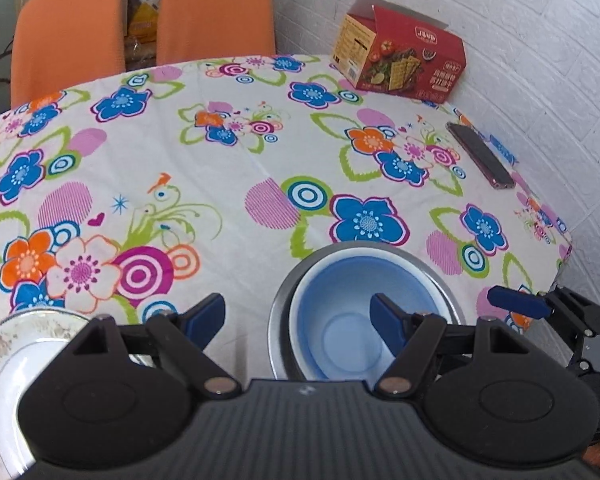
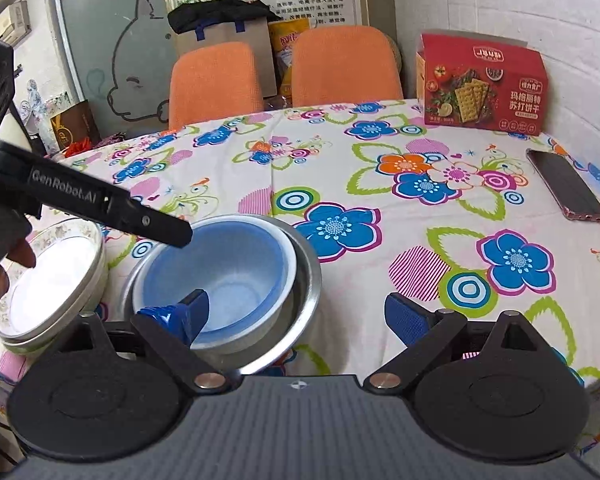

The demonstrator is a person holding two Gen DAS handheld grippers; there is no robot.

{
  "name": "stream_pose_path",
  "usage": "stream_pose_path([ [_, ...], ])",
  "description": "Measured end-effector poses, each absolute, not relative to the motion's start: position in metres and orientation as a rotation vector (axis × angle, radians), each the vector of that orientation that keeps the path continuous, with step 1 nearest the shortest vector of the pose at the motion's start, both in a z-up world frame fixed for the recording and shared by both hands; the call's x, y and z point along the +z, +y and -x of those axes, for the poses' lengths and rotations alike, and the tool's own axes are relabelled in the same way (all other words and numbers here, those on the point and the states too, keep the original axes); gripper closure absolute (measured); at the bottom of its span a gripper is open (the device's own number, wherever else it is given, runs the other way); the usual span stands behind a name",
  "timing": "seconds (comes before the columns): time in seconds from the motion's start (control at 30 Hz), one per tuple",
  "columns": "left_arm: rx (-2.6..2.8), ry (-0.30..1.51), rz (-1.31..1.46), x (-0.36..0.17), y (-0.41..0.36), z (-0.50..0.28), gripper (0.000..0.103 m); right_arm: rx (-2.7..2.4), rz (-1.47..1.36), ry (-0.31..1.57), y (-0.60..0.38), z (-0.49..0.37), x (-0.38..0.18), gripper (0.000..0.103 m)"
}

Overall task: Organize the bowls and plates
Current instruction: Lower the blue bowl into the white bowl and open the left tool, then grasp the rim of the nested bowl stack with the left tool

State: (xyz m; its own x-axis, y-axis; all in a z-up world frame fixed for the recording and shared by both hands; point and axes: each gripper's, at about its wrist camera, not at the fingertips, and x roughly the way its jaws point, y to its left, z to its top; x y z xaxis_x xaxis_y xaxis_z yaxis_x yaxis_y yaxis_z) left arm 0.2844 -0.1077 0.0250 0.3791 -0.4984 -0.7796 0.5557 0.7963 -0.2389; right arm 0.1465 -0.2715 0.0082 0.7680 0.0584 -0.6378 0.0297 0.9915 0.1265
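Ahead of the left hand-held gripper [image 1: 298, 314], fingers spread and empty, a blue bowl [image 1: 342, 312] sits nested in a steel bowl [image 1: 278, 316] on the desk [image 1: 236, 168]; plates [image 1: 4, 360] lie leftward. From the right hand-held gripper [image 2: 296, 312], likewise spread, the bowls lie ahead-left, nearer the left one.

A smooth, matt pale-blue plastic bowl [image 2: 228, 268] sits in a brushed grey metal bowl [image 2: 300, 300] with a dull sheen. The white patterned ceramic plates [image 2: 56, 280] look glossy. Flower-printed cotton cloth [image 1: 228, 184] covers the surface, matt and slightly creased. The red cardboard cracker box [image 2: 484, 84] has a slight sheen.
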Motion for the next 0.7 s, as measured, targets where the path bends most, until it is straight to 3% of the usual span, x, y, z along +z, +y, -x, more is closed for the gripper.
stream_pose_path([
  [0.7, -0.667, 1.025, -0.099, -0.018, -0.125, -0.285, 0.026, 0.021, -0.071, 0.790, -0.258, -0.178, -0.028, 0.017],
])
